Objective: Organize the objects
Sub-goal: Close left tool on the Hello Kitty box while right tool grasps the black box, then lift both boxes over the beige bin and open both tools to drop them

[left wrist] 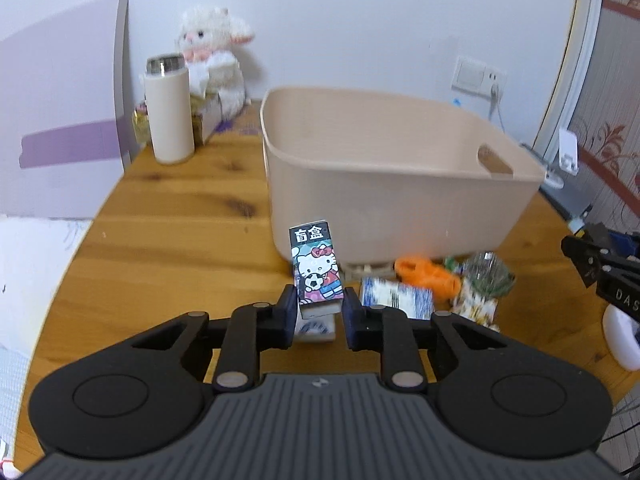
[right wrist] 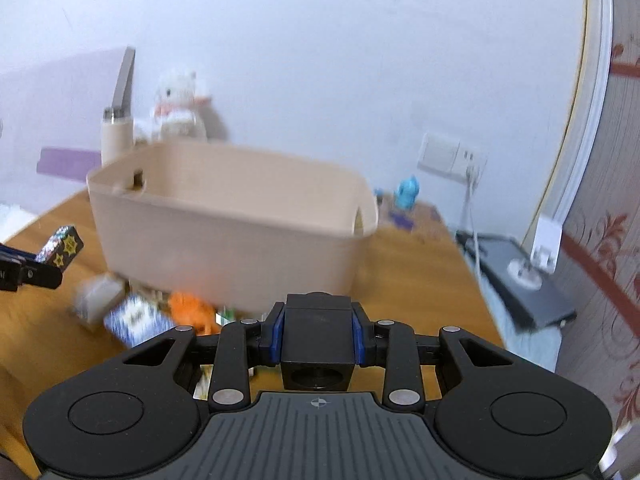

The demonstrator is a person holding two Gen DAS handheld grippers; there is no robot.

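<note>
My left gripper (left wrist: 319, 307) is shut on a Hello Kitty blind box (left wrist: 317, 267) and holds it above the wooden table (left wrist: 160, 232), in front of the beige plastic bin (left wrist: 384, 176). My right gripper (right wrist: 318, 334) is shut on a black cube (right wrist: 318, 340) with a round hole in its near face, held in front of the bin (right wrist: 224, 224). The left gripper with its box (right wrist: 60, 246) shows at the left edge of the right wrist view. The right gripper (left wrist: 600, 270) shows at the right edge of the left wrist view.
Loose items lie in front of the bin: a blue-white patterned box (left wrist: 396, 298), an orange toy (left wrist: 426, 274), a clear green-tinted item (left wrist: 486, 276). A cream thermos (left wrist: 168, 108) and a white plush lamb (left wrist: 214, 56) stand at the back left. A blue figure (right wrist: 408, 192) stands behind the bin.
</note>
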